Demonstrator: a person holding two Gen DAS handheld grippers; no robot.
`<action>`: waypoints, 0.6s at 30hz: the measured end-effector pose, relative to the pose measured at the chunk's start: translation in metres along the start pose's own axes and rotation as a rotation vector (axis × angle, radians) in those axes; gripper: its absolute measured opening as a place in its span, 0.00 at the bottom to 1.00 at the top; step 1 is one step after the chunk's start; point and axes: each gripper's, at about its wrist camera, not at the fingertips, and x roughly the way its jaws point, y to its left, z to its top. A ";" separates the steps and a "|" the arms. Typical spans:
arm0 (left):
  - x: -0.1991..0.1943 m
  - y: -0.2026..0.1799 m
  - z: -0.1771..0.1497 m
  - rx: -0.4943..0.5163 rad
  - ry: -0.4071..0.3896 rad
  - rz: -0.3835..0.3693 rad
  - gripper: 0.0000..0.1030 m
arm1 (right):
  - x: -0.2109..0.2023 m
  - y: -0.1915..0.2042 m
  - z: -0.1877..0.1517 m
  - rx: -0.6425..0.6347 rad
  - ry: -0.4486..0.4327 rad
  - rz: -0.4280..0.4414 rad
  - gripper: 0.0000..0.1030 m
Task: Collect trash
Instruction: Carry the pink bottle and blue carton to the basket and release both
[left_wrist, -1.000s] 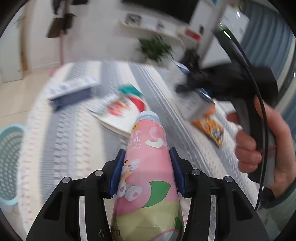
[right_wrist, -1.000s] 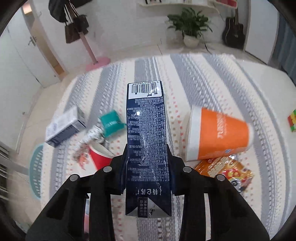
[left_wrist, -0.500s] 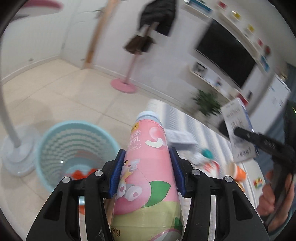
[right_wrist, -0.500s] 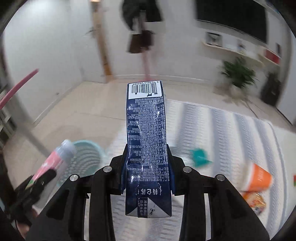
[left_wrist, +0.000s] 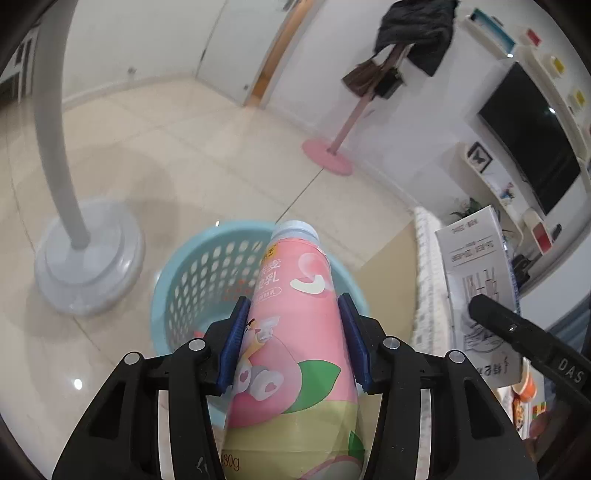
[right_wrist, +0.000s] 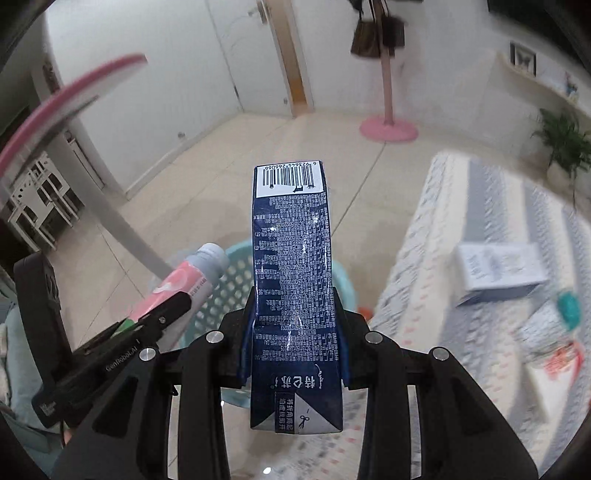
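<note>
Trash rides in both hands: left hand-held gripper (left_wrist: 293, 341) clamps a pink bottle (left_wrist: 291, 332) above the blue basket (left_wrist: 192, 273); right hand-held gripper (right_wrist: 293, 341) pinches a navy carton (right_wrist: 293, 288) nearby. Released off-centre, either might clip the rim and tumble onto the floor.

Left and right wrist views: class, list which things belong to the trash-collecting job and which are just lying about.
Part of the job:
pink bottle in the left claw
blue carton in the right claw
basket
box on the rug

Just lying about:
fan stand
coat rack
television
plant
</note>
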 end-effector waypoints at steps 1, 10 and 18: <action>0.006 0.005 -0.002 -0.016 0.017 0.005 0.46 | 0.008 -0.001 -0.001 0.011 0.015 -0.010 0.31; 0.013 0.017 0.000 -0.037 0.030 -0.011 0.52 | 0.048 -0.006 -0.008 0.090 0.088 -0.013 0.32; -0.004 0.009 -0.001 -0.019 0.004 -0.021 0.56 | 0.031 -0.018 -0.017 0.104 0.063 0.025 0.44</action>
